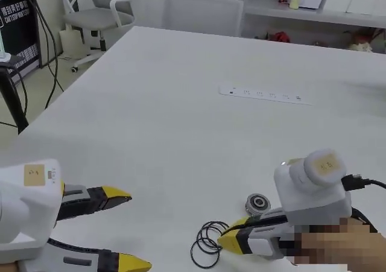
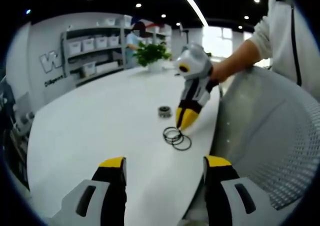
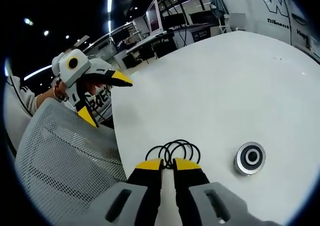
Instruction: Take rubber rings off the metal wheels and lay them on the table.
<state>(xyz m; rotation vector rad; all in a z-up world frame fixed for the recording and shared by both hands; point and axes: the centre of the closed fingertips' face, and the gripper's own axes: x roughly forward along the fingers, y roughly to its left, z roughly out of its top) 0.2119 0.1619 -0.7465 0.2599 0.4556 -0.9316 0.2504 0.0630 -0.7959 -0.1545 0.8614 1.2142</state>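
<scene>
Here are the rings [image 3: 175,150] - thin black loops, overlapping in a loose bunch, flat on the white table [image 1: 181,121] near its front edge. The right gripper [image 3: 167,164] has its 2 yellow tips drawn together and touching the bunch's near side; we can't tell whether a loop is nipped between them. Just beside the rings lies 1 wheel [image 3: 249,158] - silver rim, dark band, silver hub, flat on the table. The left gripper [image 1: 134,230] hangs over the table edge, well apart from the rings, jaws spread wide and holding nothing.
</scene>
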